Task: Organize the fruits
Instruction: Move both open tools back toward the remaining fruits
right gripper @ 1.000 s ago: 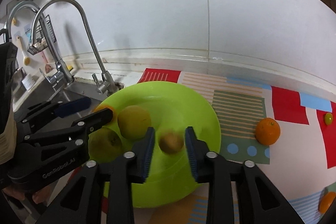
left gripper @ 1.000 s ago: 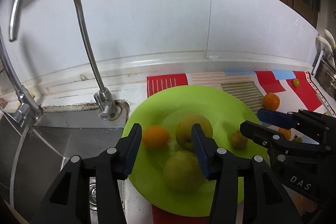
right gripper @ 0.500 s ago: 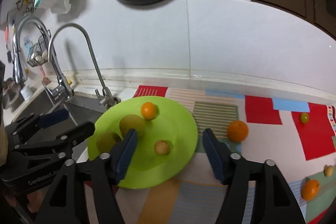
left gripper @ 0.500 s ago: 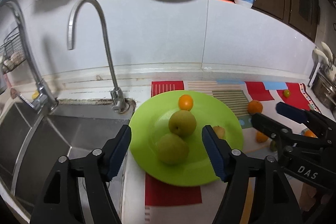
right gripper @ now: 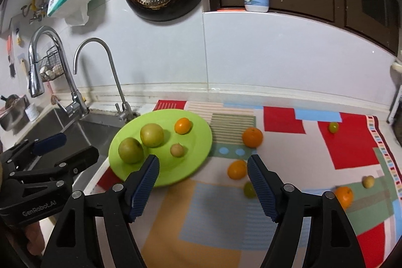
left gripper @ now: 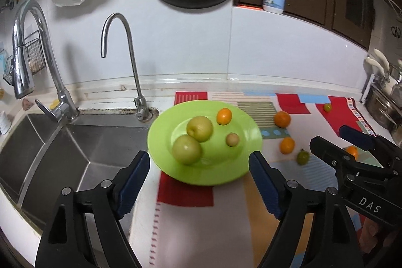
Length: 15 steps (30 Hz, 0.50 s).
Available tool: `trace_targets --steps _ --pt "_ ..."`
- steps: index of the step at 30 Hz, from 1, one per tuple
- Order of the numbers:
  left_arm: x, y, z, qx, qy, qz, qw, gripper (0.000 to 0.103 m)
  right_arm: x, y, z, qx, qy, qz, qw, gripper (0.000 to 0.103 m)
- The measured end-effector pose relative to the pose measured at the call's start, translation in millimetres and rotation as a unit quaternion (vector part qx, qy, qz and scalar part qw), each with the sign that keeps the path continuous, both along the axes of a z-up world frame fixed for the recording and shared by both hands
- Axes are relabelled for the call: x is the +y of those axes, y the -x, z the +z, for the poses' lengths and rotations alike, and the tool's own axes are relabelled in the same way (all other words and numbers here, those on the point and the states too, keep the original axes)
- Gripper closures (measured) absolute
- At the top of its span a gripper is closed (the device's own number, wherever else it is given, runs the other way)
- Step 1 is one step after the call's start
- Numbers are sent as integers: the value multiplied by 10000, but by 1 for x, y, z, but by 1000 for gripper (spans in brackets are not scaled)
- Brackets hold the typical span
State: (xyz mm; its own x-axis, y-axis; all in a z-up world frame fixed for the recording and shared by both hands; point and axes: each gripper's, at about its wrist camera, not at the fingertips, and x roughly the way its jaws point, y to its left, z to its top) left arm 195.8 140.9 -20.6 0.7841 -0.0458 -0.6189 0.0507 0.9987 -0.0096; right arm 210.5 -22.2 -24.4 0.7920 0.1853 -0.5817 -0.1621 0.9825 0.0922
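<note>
Nearest, the left gripper (left gripper: 199,182) and right gripper (right gripper: 203,183), whose jaws have just been opening, stand wide and empty. Beyond, loose small round oranges (right gripper: 237,169) on the patterned mat (right gripper: 276,205): light, firm, smooth, apt to roll; grasp across the middle. Farther left, a glossy lime-green plate (right gripper: 198,140) holds two rounded green pears (right gripper: 151,135).
</note>
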Motion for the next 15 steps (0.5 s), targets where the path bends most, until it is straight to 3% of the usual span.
trace_targets --steps 15 --pt "-71 33 33 47 144 -337 9993 22 -72 47 35 -77 88 -290 9995 30"
